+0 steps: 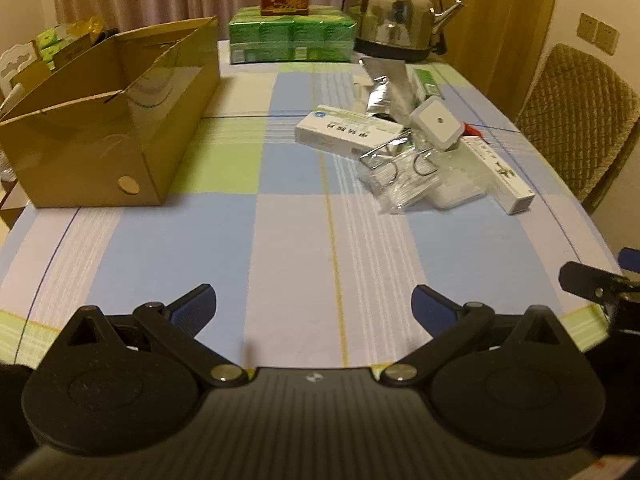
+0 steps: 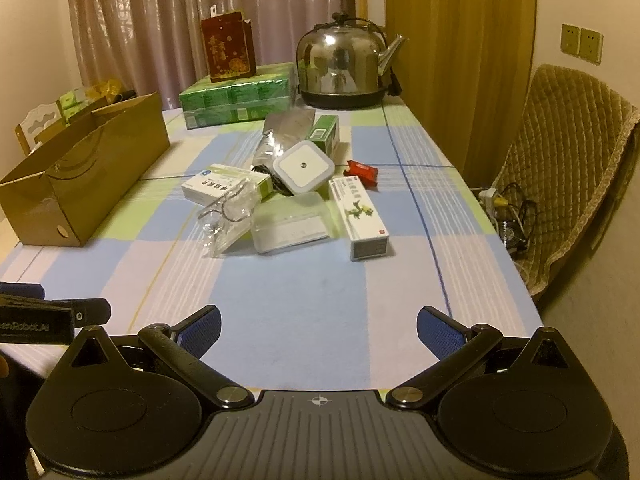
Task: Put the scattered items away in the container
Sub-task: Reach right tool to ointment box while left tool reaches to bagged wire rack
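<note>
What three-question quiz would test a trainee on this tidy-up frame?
1. True or false: the cardboard box already holds the scattered items.
2. Which item lies nearest the right gripper: A) the kettle, B) the long white carton, C) the red packet?
3. How do the jaws of the left gripper stand?

Key: 1. False; the part of its inside that shows is bare. 2. B. 3. Wide open, nothing between them.

Matt cardboard box [image 1: 120, 120], glossy metal kettle [image 1: 394, 16], woven checked cloth tablecloth [image 1: 280, 240].
</note>
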`<action>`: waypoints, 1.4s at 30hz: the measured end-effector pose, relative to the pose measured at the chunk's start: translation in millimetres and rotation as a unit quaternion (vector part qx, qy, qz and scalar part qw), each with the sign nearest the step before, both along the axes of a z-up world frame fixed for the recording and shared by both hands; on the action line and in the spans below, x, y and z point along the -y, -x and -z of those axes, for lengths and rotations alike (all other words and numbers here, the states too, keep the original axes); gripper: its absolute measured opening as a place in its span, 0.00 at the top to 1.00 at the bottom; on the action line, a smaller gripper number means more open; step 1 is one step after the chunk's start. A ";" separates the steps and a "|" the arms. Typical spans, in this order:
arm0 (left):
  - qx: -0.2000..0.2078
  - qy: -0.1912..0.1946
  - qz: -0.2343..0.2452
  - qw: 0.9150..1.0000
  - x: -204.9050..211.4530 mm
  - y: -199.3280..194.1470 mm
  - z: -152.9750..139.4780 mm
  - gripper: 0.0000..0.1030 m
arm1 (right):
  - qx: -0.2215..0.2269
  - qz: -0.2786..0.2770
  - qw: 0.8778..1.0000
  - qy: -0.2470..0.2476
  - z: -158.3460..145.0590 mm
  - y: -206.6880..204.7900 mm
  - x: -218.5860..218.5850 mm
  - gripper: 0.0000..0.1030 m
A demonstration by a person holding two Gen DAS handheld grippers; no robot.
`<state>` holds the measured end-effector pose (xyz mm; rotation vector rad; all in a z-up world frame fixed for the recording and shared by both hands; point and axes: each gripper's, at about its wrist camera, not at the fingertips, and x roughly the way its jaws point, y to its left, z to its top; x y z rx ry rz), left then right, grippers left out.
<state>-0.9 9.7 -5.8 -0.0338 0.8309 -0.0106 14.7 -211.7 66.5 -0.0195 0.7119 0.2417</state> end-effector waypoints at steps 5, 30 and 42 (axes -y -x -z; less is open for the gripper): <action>0.008 -0.001 0.020 1.000 2.1 -4.2 0.8 0.01 | 0.012 0.009 1.000 -0.009 -0.5 -5.1 6.7 0.02; -0.015 0.076 0.018 0.997 8.4 -77.0 9.0 0.01 | -0.011 -0.034 0.998 0.057 22.0 -86.7 8.6 0.02; -0.010 0.083 0.025 0.996 26.5 -118.5 16.0 0.01 | -0.014 -0.045 0.997 0.066 34.6 -136.1 10.8 0.20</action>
